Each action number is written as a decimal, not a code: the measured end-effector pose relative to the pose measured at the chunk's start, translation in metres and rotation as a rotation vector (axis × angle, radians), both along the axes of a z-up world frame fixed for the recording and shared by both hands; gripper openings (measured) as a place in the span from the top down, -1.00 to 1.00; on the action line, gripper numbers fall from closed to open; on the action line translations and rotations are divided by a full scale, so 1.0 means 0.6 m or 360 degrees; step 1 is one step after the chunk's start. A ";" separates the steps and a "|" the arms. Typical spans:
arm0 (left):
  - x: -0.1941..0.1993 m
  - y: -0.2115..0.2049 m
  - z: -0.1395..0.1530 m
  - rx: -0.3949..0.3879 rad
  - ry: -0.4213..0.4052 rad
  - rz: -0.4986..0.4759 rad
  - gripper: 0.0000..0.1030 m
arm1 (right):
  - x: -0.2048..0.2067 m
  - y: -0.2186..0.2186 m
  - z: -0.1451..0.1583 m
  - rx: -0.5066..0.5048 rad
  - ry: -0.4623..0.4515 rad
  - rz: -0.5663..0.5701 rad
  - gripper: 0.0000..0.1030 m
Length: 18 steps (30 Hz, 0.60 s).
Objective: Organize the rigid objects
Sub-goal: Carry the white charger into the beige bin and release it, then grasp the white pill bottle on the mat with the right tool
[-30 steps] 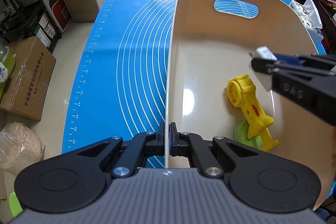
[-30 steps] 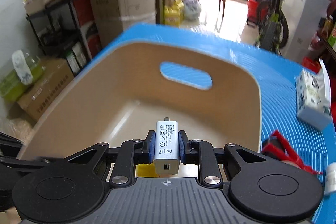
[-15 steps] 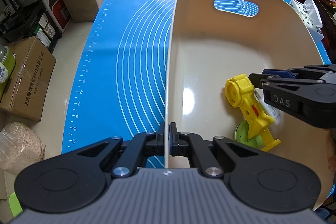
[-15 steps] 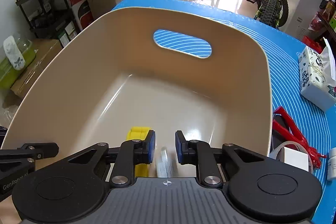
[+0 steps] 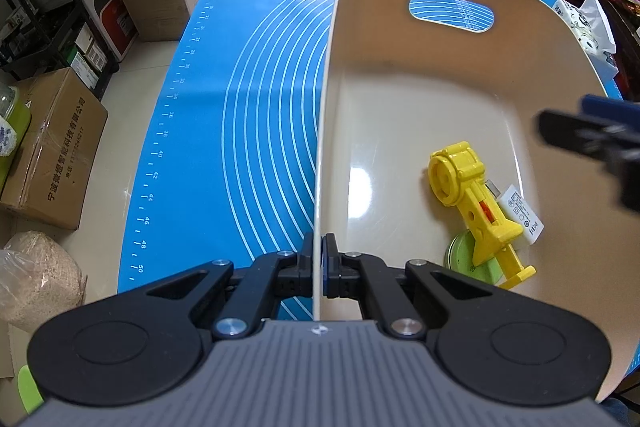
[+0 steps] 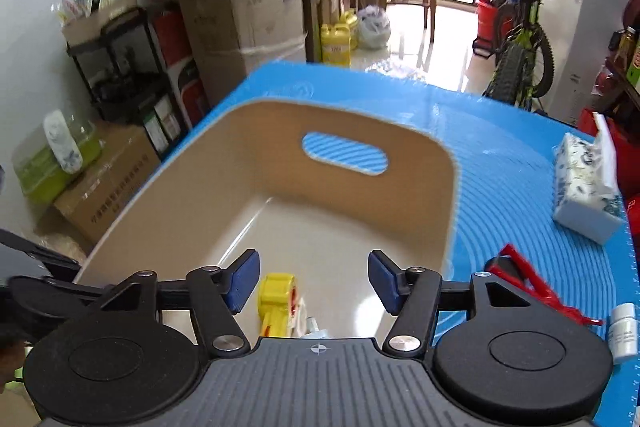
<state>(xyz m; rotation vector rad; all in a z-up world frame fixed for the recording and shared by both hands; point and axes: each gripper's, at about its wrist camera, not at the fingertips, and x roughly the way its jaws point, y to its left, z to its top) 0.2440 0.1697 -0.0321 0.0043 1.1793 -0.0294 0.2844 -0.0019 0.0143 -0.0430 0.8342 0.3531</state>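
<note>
One beige bin (image 5: 460, 75) is seen on the counter's blue mat (image 5: 248, 107), with one handle slot in its far wall. Three things are counted on the bin's floor: one yellow tool (image 5: 472, 203), one white charger (image 5: 520, 215) lying just beside and partly under it, and one green disc (image 5: 466, 259) beneath the tool's near end. Outside the bin, to its right on the mat, one red tool (image 6: 532, 283), one tissue pack (image 6: 588, 187) and one small white bottle (image 6: 624, 331) are seen, well apart from the charger.

The left tongs (image 5: 319, 267) are pressed together on the bin's near-left wall, the thin rim being pinched between the pads. The right tongs (image 6: 314, 283) are spread wide and are opening above the bin; nothing is gripped or touched by the blue pads (image 6: 244, 279), though the yellow tool and charger are seen below the gap.
</note>
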 end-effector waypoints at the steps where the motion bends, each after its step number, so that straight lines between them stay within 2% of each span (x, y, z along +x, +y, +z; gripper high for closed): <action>1: 0.000 0.000 0.000 0.0002 -0.0001 0.0000 0.92 | -0.002 -0.014 0.007 0.0011 -0.0014 -0.0020 -0.38; 8: -0.002 -0.001 0.000 0.0012 -0.0002 -0.0003 0.91 | -0.005 -0.135 0.028 -0.0020 -0.0068 -0.0229 -0.44; 16: -0.003 -0.001 -0.001 0.0020 -0.0001 -0.0002 0.91 | -0.004 -0.265 0.007 -0.0195 -0.0057 -0.0481 -0.44; 18: -0.002 -0.001 -0.001 0.0026 0.0000 -0.0003 0.90 | -0.001 -0.292 -0.001 -0.0198 -0.0032 -0.0547 -0.44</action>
